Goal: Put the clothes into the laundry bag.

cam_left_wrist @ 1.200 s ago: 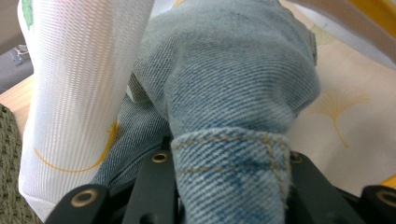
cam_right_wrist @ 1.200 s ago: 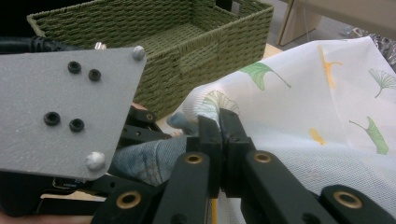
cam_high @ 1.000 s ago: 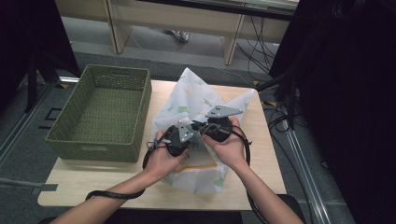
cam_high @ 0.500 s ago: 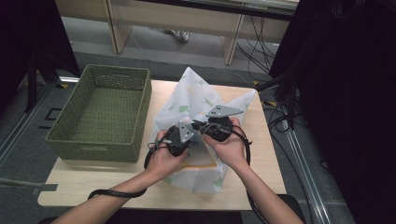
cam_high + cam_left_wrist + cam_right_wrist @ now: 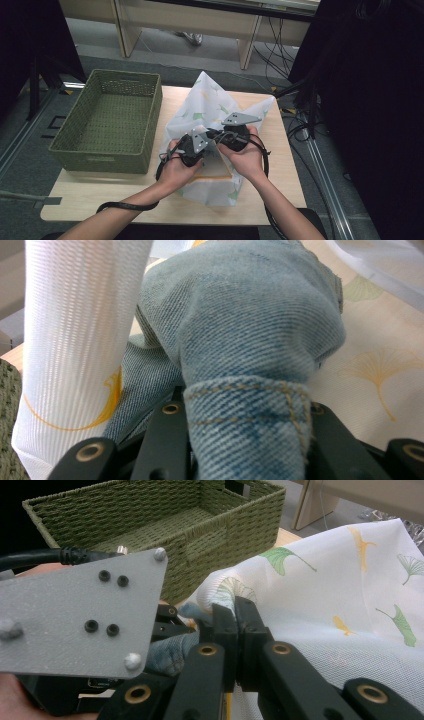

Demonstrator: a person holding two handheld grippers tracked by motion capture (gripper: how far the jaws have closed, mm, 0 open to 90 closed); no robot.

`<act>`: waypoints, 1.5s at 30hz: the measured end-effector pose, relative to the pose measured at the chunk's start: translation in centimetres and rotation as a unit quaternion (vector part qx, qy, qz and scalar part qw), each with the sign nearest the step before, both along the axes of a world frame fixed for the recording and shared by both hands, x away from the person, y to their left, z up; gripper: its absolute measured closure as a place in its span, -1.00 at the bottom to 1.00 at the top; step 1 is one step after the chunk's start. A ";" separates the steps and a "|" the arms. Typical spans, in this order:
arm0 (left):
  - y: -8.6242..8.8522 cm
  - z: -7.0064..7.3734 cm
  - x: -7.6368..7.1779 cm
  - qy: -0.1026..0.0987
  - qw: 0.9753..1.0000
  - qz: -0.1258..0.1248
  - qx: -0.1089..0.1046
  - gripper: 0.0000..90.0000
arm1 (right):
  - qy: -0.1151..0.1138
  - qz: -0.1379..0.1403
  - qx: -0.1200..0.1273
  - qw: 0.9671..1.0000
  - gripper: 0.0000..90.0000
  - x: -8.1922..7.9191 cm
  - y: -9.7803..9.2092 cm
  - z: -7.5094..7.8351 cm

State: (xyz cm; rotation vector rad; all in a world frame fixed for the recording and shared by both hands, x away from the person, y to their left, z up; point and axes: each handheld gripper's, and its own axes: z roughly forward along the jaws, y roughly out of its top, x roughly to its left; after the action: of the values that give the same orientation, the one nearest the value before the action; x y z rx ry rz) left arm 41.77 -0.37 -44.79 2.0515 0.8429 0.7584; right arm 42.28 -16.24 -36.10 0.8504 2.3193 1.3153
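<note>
A white cloth [image 5: 210, 107] printed with ginkgo leaves lies bunched on the table, its corners standing up. Folded blue denim [image 5: 250, 325] sits inside it. My left gripper [image 5: 245, 407] is shut on a hemmed fold of that denim, with the white cloth [image 5: 75, 330] hanging beside it. My right gripper [image 5: 235, 611] is shut on an edge of the white cloth [image 5: 350, 595], close against the left gripper's grey plate [image 5: 80, 625]. In the high view the left gripper [image 5: 204, 144] and right gripper [image 5: 216, 135] meet tip to tip over the middle of the bundle.
A green woven basket [image 5: 107, 117] stands at the table's left side, close to the cloth; its wall [image 5: 225, 535] rises just behind the grippers. The light wooden table [image 5: 282, 192] has bare room at front and right. Cables trail on the floor to the right.
</note>
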 end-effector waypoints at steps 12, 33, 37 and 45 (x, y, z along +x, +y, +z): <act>-0.3 -0.5 0.8 -0.028 1.000 0.011 -0.009 0.55 | -0.001 -0.005 0.002 1.000 1.00 0.0 -0.2 0.1; -1.1 -1.2 1.4 -0.037 0.999 0.014 -0.019 0.54 | 0.000 -0.011 0.002 1.000 1.00 0.2 -0.5 0.0; -1.1 -1.3 1.5 -0.037 0.999 0.016 -0.025 0.54 | -0.001 -0.012 0.001 1.000 1.00 0.2 -0.5 0.0; -1.3 -1.5 1.7 -0.042 0.998 0.019 -0.031 0.54 | -0.002 -0.013 0.001 1.000 1.00 0.3 -0.6 -0.1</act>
State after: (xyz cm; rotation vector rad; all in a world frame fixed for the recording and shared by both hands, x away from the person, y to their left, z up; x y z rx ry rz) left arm 43.50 -1.67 -46.28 1.9408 0.8485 0.8243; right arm 42.54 -16.79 -36.17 0.8748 2.2966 1.3068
